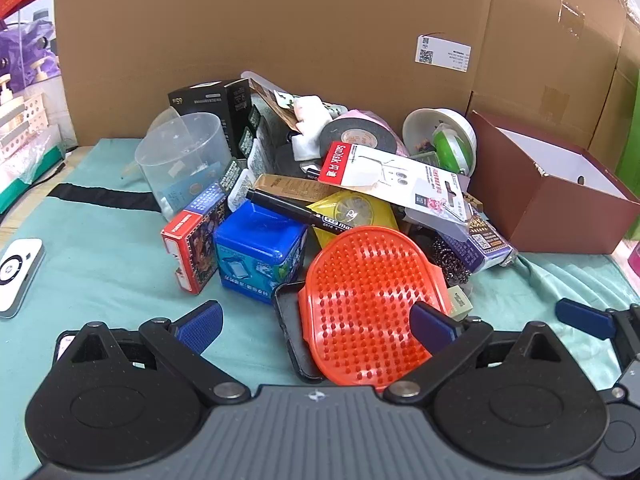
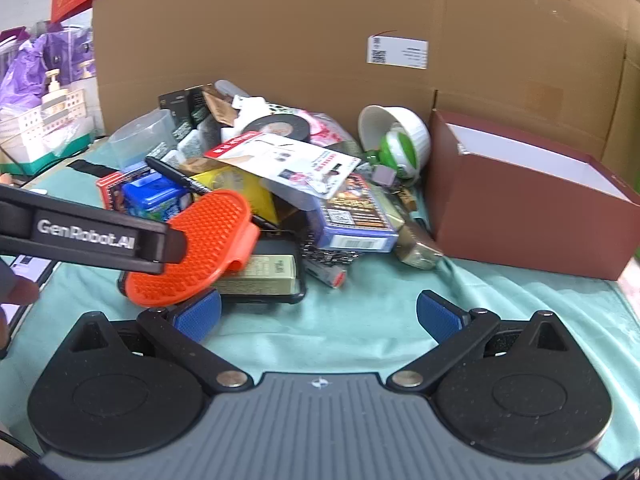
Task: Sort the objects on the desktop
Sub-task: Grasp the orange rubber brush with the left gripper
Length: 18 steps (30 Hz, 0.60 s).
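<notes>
Now both jaws apart, empty; clutter pile (image 1: pixel 320 200) ahead, brown box (image 2: pixel 520 208) rt edge.

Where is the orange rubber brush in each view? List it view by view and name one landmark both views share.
Left wrist view: the orange brush lies low and right of centre, between the open left gripper's fingers.
Right wrist view: the brush sits left of centre, partly behind the left gripper's arm.
Shared landmark: the brown box open at the right edge of the pile.
</notes>
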### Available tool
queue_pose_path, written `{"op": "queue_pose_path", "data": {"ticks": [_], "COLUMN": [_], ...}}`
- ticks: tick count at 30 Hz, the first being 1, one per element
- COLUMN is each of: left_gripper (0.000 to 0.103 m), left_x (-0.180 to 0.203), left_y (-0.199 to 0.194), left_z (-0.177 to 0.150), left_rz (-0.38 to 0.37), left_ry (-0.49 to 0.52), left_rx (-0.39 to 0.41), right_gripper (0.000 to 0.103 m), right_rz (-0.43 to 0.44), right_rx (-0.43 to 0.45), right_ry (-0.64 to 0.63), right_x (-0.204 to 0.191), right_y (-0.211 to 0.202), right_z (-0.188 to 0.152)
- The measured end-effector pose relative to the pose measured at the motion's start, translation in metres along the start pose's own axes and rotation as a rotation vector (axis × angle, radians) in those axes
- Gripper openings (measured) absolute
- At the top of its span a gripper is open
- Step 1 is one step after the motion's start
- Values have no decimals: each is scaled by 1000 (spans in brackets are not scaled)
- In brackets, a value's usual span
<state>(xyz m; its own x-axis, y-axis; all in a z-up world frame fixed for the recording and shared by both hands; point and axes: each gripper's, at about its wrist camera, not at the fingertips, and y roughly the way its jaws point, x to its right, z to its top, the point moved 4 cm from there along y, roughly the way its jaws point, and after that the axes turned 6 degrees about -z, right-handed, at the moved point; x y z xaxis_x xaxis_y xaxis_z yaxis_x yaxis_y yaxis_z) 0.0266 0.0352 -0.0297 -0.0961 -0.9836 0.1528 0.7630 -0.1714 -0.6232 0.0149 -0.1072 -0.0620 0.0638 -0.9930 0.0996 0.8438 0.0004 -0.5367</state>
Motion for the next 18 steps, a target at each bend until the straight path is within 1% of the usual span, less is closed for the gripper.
{"op": "queue_pose_path", "data": {"ticks": [5,9,10,13,16,18], "left_gripper": [101,97,97,95,93,93], "left_x": [-4,-7,-8,-11,-12,-13], "left_y": [5,10,11,15,22,26], "left_z": [4,9,10,14,14,14], "left_rz": [-82,-110,-116,-137,-165,-196], "left_ry": [4,12,13,12,13,7], "left_rx": [-17,-38,-39,-47,-72,-83], "right_gripper": [101,100,97,97,97,93], "right_rz": [73,140,163,224,258,287], "right_rx": [19,26,33,50,40,31], "right_ry": [-6,-14,-19,-43,-72,-88], "right_x": [-10,-20,-21,-28,-38,-43], "right_y": [1,2,0,-4,0,3], "right_z": [4,7,8,11,13,12]}}
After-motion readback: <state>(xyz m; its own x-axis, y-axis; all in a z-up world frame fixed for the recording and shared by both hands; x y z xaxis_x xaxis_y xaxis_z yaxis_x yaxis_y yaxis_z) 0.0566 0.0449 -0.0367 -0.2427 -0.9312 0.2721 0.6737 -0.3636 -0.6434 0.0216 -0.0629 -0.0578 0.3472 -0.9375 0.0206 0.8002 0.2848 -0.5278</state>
